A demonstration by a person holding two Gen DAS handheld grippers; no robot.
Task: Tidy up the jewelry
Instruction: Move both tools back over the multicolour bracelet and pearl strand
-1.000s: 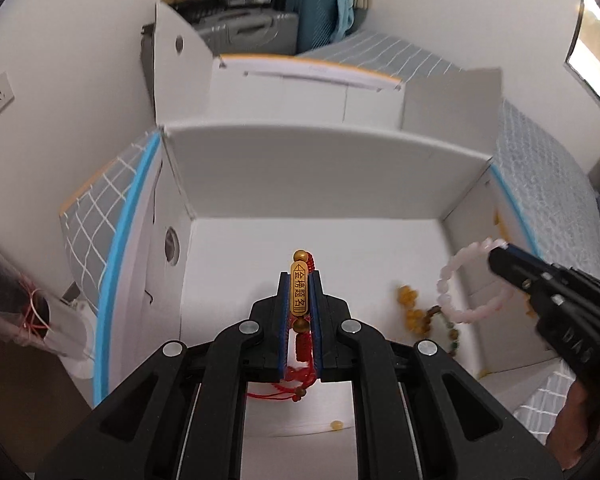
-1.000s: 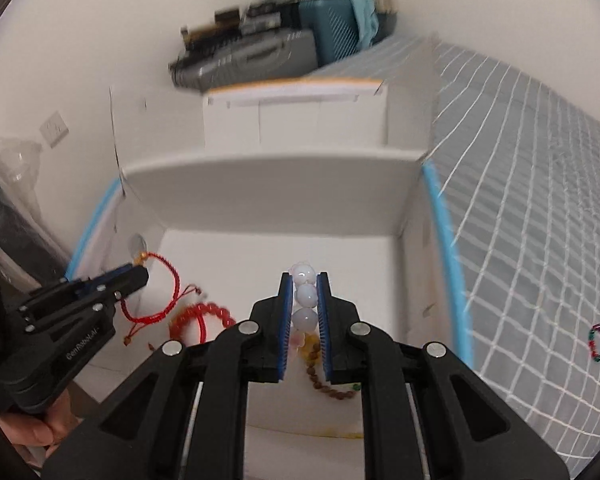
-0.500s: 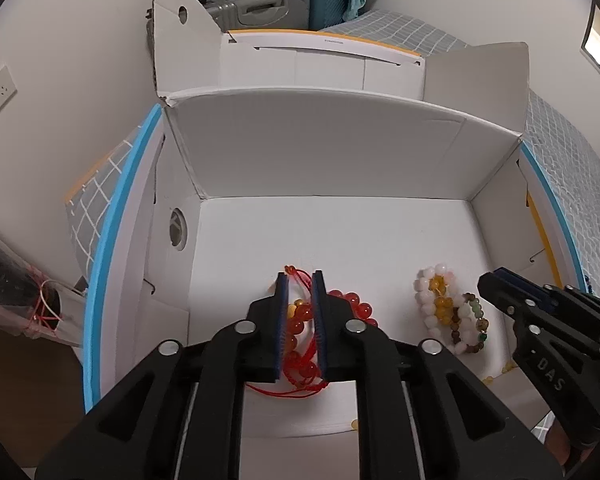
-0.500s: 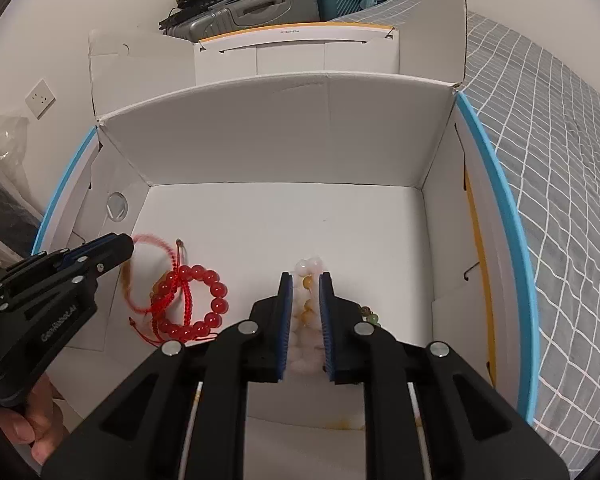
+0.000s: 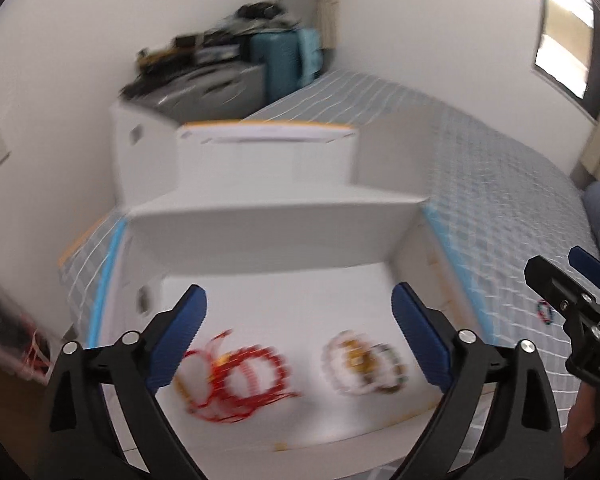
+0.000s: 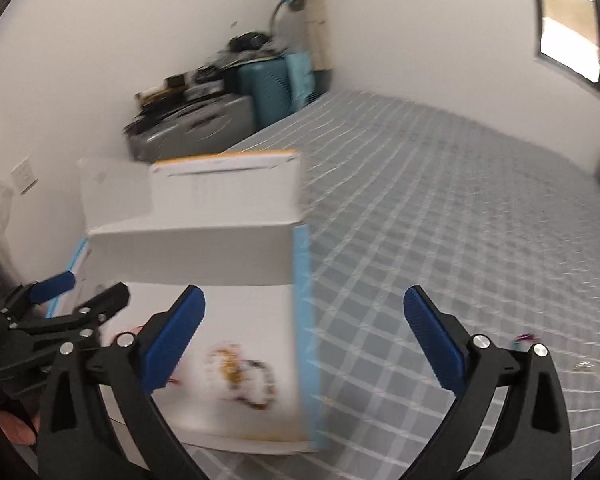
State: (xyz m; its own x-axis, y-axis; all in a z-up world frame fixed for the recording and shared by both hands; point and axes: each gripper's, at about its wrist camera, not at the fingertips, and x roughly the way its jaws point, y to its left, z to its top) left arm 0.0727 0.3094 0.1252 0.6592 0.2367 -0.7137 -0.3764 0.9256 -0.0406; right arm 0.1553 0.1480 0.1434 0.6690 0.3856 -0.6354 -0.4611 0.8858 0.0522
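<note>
A white cardboard box (image 5: pixel 276 236) with blue edges lies open on the bed; it also shows in the right wrist view (image 6: pixel 188 240). Red bead and cord bracelets (image 5: pixel 240 376) lie on its floor at the left. A pile of white, yellow and green bead bracelets (image 5: pixel 362 364) lies at the right, also blurred in the right wrist view (image 6: pixel 240 372). My left gripper (image 5: pixel 298 334) is open and empty above the box. My right gripper (image 6: pixel 304 338) is open and empty over the box's right wall. A small multicoloured bracelet (image 5: pixel 544 312) lies on the bedspread.
The grey checked bedspread (image 6: pixel 440 220) spreads to the right. Suitcases and clutter (image 6: pixel 220 100) stand against the far wall. The box's raised flaps (image 5: pixel 260 152) stand at the back. Both views are blurred by motion.
Both grippers have opened, leaving the red bracelets and the white bead bracelet on the box floor, and have lifted back and up. The right gripper has swung to the right.
</note>
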